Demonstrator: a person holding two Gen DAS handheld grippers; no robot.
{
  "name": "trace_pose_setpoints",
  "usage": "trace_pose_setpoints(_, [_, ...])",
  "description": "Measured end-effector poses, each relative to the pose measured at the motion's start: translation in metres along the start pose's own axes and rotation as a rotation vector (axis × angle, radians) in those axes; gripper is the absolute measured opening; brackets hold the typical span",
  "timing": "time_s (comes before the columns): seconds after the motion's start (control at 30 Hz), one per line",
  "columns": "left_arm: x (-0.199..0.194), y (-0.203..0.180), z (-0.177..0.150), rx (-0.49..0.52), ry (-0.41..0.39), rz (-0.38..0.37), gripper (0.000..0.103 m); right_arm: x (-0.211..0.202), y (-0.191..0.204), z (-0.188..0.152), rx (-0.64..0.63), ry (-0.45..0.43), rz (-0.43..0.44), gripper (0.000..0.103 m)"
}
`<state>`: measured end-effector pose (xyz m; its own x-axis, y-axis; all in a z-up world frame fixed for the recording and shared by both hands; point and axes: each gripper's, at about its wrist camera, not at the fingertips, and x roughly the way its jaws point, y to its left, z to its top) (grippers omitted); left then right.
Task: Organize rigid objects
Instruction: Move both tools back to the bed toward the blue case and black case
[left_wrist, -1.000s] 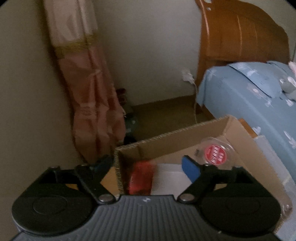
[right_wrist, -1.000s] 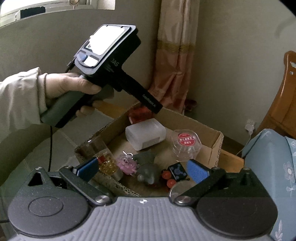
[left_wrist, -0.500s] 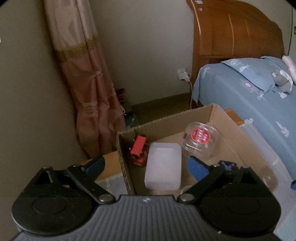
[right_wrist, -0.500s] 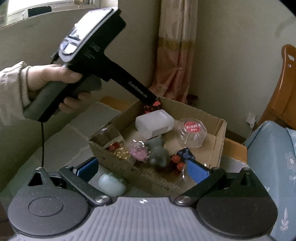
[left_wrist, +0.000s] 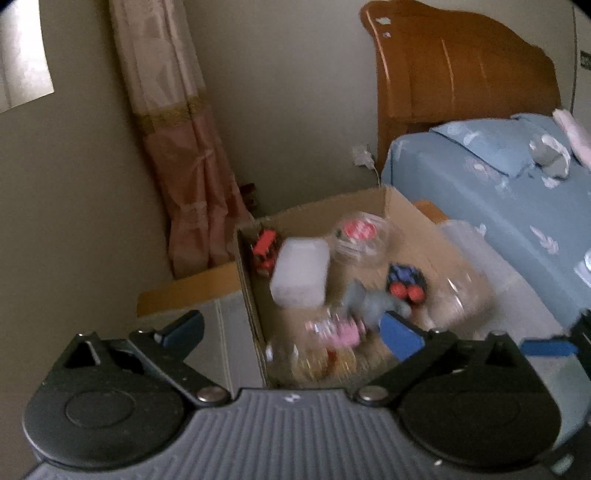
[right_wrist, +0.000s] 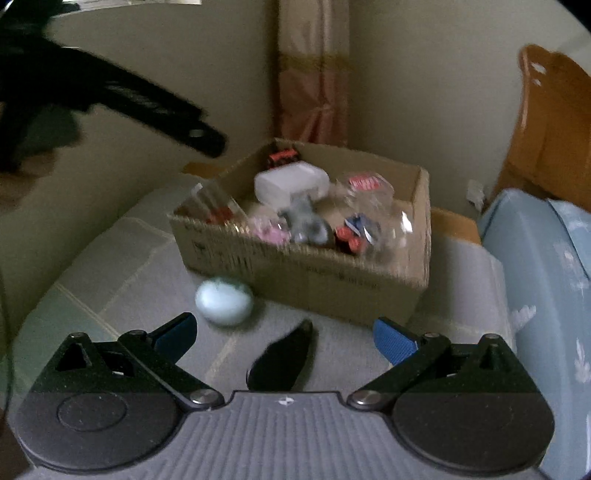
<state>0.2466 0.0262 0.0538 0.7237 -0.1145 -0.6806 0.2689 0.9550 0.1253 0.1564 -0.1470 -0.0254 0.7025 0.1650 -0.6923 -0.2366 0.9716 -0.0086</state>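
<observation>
A cardboard box (right_wrist: 306, 273) stands on a grey-covered surface. It holds a red toy truck (left_wrist: 265, 246), a white plastic case (left_wrist: 300, 273), a clear round tub with a red label (left_wrist: 364, 238), a grey figure (left_wrist: 373, 301), a pink toy (left_wrist: 338, 330) and other small items. A pale green ball (right_wrist: 224, 301) and a black oblong object (right_wrist: 282, 356) lie on the surface in front of the box. My right gripper (right_wrist: 284, 332) is open and empty, just short of them. My left gripper (left_wrist: 293, 330) is open and empty above the box's near left corner; its body (right_wrist: 110, 96) shows blurred at upper left in the right wrist view.
A bed with blue bedding (left_wrist: 498, 206) and a wooden headboard (left_wrist: 461, 74) stands to the right. A pink curtain (left_wrist: 184, 155) hangs in the corner behind the box. A wooden ledge (left_wrist: 192, 291) lies beside the box on the left.
Both grippers have pulled back from the box. The left one released the red truck, which now lies in the box's far corner. The ball and black object have come into the right view.
</observation>
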Motion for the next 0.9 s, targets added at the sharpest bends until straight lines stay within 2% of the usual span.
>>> trace_pose_setpoints(0.13, [-0.015,-0.017,-0.03,0.024,-0.004,-0.004,0.101,0.014,0.001,-0.021,0.056,0.03,-0.04,0.103])
trace_pose_setpoints(0.23, [-0.026,-0.023,-0.051,0.003,-0.02,-0.02,0.101,0.027,0.0,-0.034,0.091,0.053,-0.063,0.103])
trace_pose_setpoints(0.37, [-0.027,-0.024,-0.067,-0.054,-0.009,-0.051,0.101,0.053,0.002,-0.045,0.099,0.135,-0.06,0.103])
trace_pose_setpoints(0.43, [-0.026,-0.024,-0.072,-0.073,-0.008,-0.052,0.101,0.064,0.006,-0.049,0.086,0.178,-0.095,0.103])
trace_pose_setpoints(0.67, [-0.02,-0.017,-0.085,-0.127,-0.003,-0.069,0.101,0.065,0.006,-0.056,0.09,0.142,-0.101,0.103])
trace_pose_setpoints(0.9, [-0.008,-0.004,-0.097,-0.198,0.016,-0.111,0.101,0.058,-0.002,-0.064,0.015,0.104,-0.033,0.103])
